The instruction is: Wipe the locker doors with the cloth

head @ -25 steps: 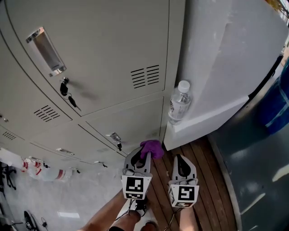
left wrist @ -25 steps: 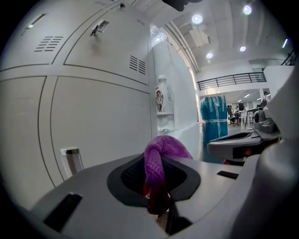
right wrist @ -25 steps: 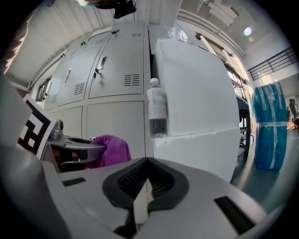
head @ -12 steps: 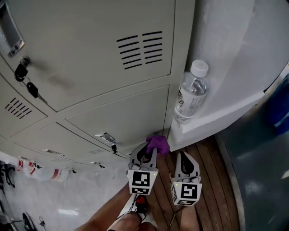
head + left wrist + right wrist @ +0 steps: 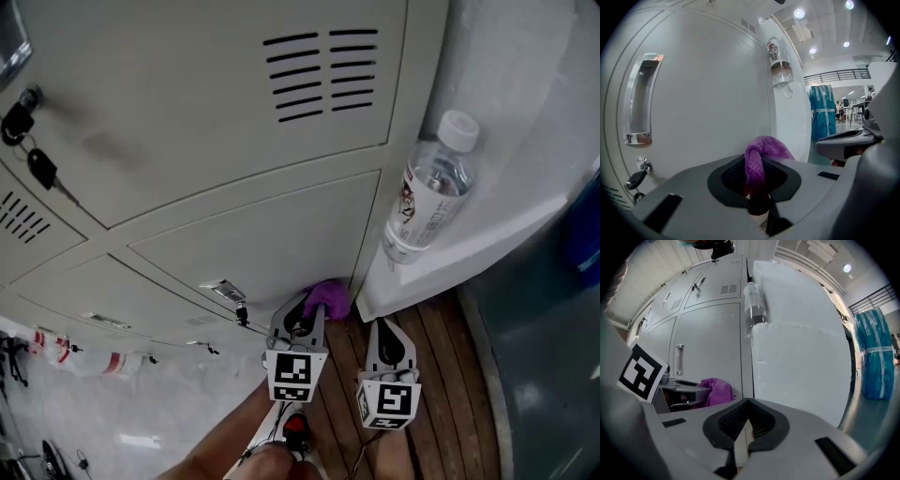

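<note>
My left gripper [image 5: 302,317] is shut on a purple cloth [image 5: 326,299], which bunches at the lower right corner of the bottom locker door [image 5: 262,239]. In the left gripper view the purple cloth [image 5: 761,154] rises from the closed jaws, close to the grey locker door [image 5: 708,98] with its chrome handle [image 5: 640,101]. My right gripper [image 5: 387,339] hangs beside it over the wooden floor, jaws closed on nothing. In the right gripper view the cloth [image 5: 715,391] shows at the left, beside the lockers [image 5: 710,338].
A plastic water bottle [image 5: 429,190] stands on the ledge of a white wall block [image 5: 487,234] right of the lockers. Keys [image 5: 28,155] hang from an upper door's lock. Wooden floor boards [image 5: 441,366] lie below; a blue wrapped object [image 5: 874,352] stands further right.
The head view has shifted closer to the lockers and rightward. The left gripper with the cloth has moved slightly toward the bottom door's corner; the right gripper stays beside it.
</note>
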Available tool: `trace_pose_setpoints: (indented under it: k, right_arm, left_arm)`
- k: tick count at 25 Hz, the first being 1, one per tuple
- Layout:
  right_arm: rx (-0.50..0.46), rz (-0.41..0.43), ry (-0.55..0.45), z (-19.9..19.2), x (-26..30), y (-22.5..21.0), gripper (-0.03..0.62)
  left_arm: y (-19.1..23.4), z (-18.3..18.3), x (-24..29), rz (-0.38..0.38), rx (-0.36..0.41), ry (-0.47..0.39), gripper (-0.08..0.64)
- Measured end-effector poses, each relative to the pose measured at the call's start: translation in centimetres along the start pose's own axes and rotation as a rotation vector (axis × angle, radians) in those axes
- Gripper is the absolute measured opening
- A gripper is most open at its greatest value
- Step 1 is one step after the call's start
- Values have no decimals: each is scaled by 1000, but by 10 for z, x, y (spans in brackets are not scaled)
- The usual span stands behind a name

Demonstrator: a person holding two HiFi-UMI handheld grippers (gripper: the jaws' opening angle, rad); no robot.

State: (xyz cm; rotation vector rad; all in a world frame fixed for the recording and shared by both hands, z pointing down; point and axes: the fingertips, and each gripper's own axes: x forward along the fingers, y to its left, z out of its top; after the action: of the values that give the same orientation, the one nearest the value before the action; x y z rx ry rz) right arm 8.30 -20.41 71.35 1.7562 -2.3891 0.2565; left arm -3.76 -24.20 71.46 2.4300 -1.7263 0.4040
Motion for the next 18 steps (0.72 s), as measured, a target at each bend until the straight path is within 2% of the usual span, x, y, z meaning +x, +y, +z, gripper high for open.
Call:
trace_pose_setpoints:
  k: [7, 18]
  right_arm:
    - [-18, 26, -13, 7, 4, 15, 15]
    - [-33, 69, -42, 18, 6, 37, 15]
  left_arm:
    - [11, -2, -7, 17, -12, -11, 72]
    - [47, -9, -36, 103, -7, -5, 72]
